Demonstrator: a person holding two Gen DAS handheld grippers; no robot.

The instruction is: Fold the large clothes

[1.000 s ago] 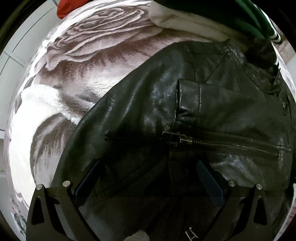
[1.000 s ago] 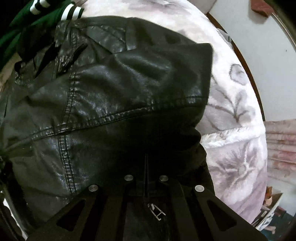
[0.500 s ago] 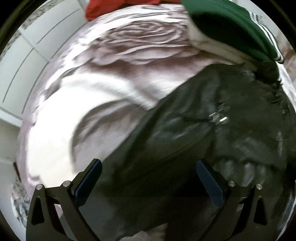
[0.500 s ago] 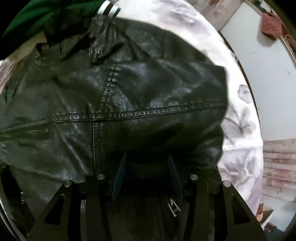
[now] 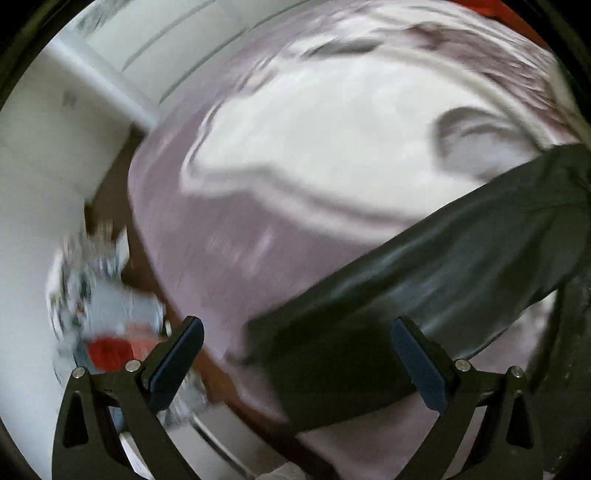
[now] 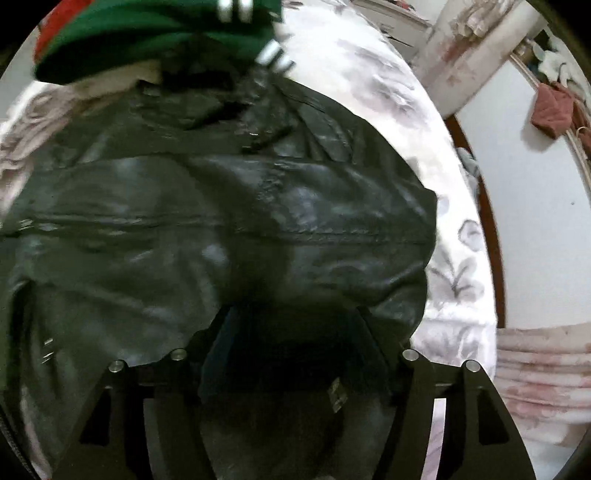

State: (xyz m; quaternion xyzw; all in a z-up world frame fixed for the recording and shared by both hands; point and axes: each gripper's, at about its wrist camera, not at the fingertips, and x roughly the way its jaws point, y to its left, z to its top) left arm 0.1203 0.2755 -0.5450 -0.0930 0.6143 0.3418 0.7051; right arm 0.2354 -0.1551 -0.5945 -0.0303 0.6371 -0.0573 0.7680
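Observation:
A black leather jacket (image 6: 229, 229) lies folded on a pale floral blanket (image 6: 373, 88). In the left wrist view a black sleeve or edge of the jacket (image 5: 424, 273) runs from the right down between the fingers. My left gripper (image 5: 295, 354) is open wide, with the dark cloth lying between its blue pads (image 5: 177, 358) but not clamped. My right gripper (image 6: 295, 332) is open, its fingers spread over the jacket's near edge. The left view is blurred by motion.
A green garment with white stripes (image 6: 155, 33) and a red one (image 6: 55, 22) lie beyond the jacket. The bed's left edge (image 5: 147, 236) drops to a floor with clutter (image 5: 103, 306). A wall and stacked cloth (image 6: 539, 373) stand to the right.
My right gripper has opened from shut and let go of the jacket. My left gripper has swung left, off the jacket toward the bed's edge.

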